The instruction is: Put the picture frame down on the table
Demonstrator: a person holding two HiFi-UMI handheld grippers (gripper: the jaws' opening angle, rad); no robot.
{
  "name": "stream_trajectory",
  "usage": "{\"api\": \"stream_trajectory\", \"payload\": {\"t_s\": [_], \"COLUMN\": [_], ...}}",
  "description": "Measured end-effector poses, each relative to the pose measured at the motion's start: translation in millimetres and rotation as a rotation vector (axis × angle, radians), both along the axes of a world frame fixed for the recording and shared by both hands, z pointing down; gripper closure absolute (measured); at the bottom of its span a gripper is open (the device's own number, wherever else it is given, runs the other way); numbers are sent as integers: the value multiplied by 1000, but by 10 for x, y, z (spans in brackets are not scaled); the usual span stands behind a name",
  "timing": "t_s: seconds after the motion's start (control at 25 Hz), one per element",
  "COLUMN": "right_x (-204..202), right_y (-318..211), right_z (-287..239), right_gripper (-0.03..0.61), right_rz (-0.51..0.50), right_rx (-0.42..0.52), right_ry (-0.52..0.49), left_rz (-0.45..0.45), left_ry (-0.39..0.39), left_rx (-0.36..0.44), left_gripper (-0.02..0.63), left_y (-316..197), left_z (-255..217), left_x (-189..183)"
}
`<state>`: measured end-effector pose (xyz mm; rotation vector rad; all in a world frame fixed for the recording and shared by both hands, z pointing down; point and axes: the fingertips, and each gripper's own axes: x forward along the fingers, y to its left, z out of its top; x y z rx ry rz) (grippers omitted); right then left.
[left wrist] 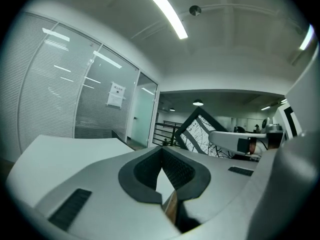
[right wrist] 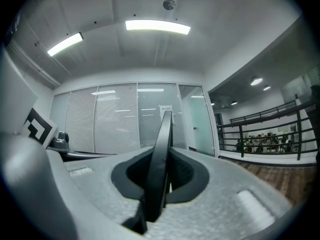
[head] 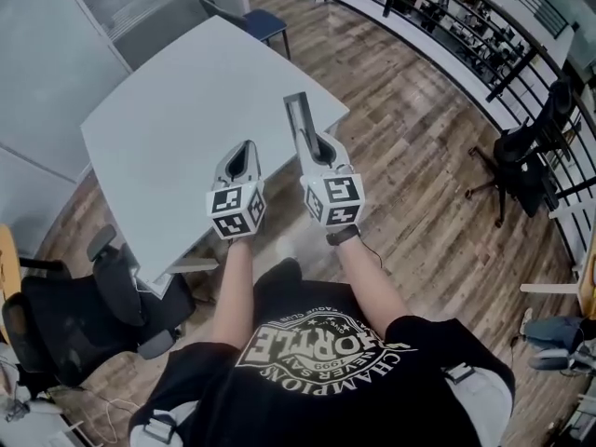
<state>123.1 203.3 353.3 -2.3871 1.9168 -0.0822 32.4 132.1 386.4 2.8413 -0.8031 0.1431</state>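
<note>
Tabletop point(head: 168, 128): light grey, angular. Picture frame point(head: 300, 124): dark, on edge, over tabletop near its right corner, gripped at lower end. Contact with surface cannot be told. My right claw point(head: 319, 149): clamped on frame, one pad on each face. My left claw point(head: 244, 149): jaws together, nothing between, beside right claw, over near edge.

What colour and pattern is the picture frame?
The picture frame has a black border and white print with dark branching lines; clearest in the left gripper view.
</note>
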Motion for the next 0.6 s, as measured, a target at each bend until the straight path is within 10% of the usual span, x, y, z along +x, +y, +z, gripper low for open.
{"api": "stream_trajectory", "payload": {"t_s": [0.6], "right_x": [259], "right_y": [-2102], "right_z": [128], "right_gripper": [538], "right_rz": [-68], "right_rx": [-58], "right_ry": [-15], "left_rz": [-38], "left_ry": [2], "left_rx": [-56], "left_gripper": [607], "left_y": [-1982], "left_z": [110], "left_x": [316]}}
